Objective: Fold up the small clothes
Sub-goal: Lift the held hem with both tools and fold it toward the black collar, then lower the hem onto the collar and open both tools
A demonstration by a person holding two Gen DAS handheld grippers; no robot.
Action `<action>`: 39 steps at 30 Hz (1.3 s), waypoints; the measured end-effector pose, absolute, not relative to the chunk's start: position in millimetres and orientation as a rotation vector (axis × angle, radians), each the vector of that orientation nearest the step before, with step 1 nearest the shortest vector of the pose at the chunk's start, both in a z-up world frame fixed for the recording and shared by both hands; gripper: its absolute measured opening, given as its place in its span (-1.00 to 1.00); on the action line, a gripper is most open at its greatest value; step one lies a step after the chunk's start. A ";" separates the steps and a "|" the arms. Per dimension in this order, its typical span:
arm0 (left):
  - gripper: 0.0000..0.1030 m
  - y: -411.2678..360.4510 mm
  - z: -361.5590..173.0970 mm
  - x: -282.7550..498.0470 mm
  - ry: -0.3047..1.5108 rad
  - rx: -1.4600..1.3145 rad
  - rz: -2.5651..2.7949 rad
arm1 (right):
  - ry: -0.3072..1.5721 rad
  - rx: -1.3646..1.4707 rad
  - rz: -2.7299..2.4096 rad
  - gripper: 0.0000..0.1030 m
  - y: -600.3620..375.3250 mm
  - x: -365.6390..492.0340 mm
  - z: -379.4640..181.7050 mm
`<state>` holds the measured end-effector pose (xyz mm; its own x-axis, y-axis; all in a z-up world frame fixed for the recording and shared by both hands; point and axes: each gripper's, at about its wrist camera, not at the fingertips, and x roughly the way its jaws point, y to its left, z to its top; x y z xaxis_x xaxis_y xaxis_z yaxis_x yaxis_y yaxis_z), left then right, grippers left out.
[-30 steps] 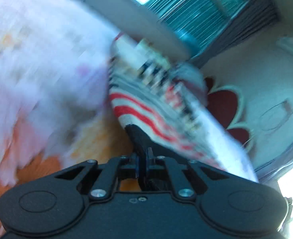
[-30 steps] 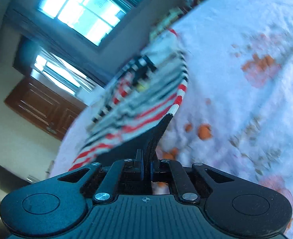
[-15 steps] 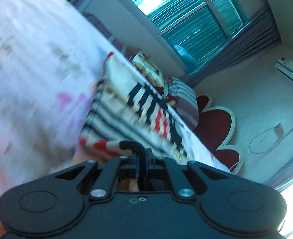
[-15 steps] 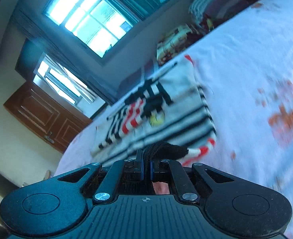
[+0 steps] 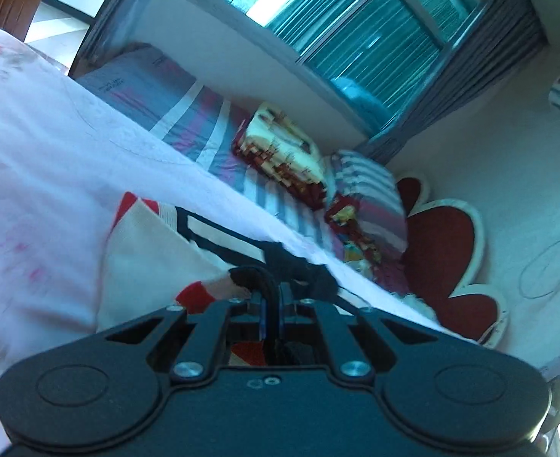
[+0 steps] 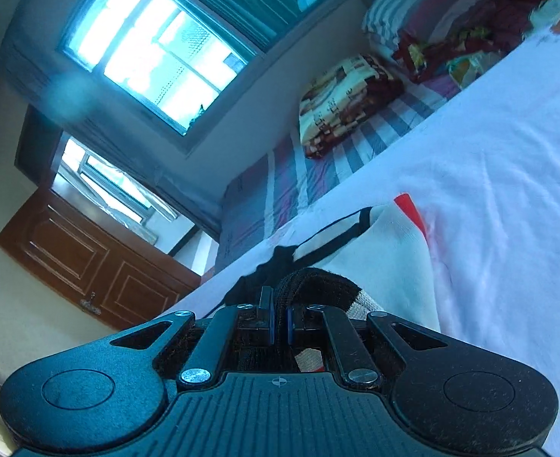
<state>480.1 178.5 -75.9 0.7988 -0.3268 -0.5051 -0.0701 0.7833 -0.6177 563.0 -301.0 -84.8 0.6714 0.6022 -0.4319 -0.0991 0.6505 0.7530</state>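
Note:
A small striped knit garment, white with black and red stripes and a black hem, lies low on the white floral bed cover. My left gripper is shut on its black hem. My right gripper is shut on the same garment at its black hem, close to the cover. Both grippers sit almost at the bed surface. The garment's far part is hidden behind its near fold.
A striped sheet lies past the cover, with a folded patterned blanket and a striped pillow by the red headboard. A window and wooden door stand behind.
Both grippers have come down from holding the garment in the air to the bed surface. The garment, which hung spread out, now lies flattened on the cover.

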 end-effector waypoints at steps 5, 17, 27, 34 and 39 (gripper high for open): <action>-0.90 182.1 -113.5 536.8 0.697 -0.654 -0.128 | 0.815 0.799 0.449 -0.90 -299.0 641.0 -134.3; 0.06 184.1 -122.4 559.3 0.669 -0.439 -0.073 | 0.709 0.598 0.426 0.10 -300.1 657.8 -146.1; -0.88 137.9 -123.4 564.7 0.723 -0.095 -0.026 | 0.712 0.031 0.382 -0.93 -211.3 643.8 -168.2; -0.93 145.6 -107.3 546.7 0.568 -0.155 0.073 | 0.600 0.174 0.273 -0.93 -230.9 652.4 -166.0; -0.90 142.0 -124.3 561.9 0.666 -0.126 0.099 | 0.715 0.085 0.245 -0.93 -218.9 661.2 -186.2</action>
<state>561.9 142.0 -124.3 0.7819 0.0514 -0.6213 -0.1321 0.9876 -0.0845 661.2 -218.9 -186.2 0.7278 0.2508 -0.6383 -0.1931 0.9680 0.1602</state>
